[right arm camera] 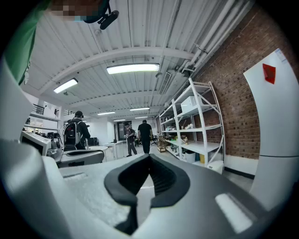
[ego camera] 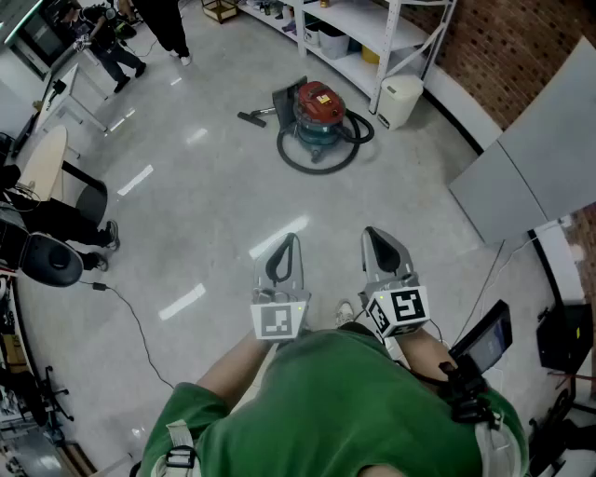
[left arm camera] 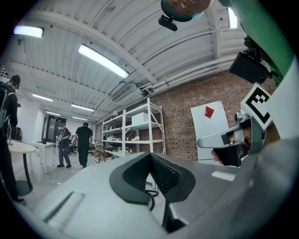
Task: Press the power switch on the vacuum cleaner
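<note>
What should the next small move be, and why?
Probably walk toward the vacuum cleaner. It stands far across the floor beside the shelf, while the left gripper and right gripper are shut, empty, close to the person, well out of reach.

The person at the bottom of the frame wears a green shirt (ego camera: pixel 345 401) with short sleeves and a pale strap (ego camera: pixel 177 449) with a buckle at the lower left, and has a grey left gripper (ego camera: pixel 292 238) and right gripper (ego camera: pixel 371 232), each with black pads (ego camera: pixel 279 266) and a white cube (ego camera: pixel 277 320) with black square marks.
</note>
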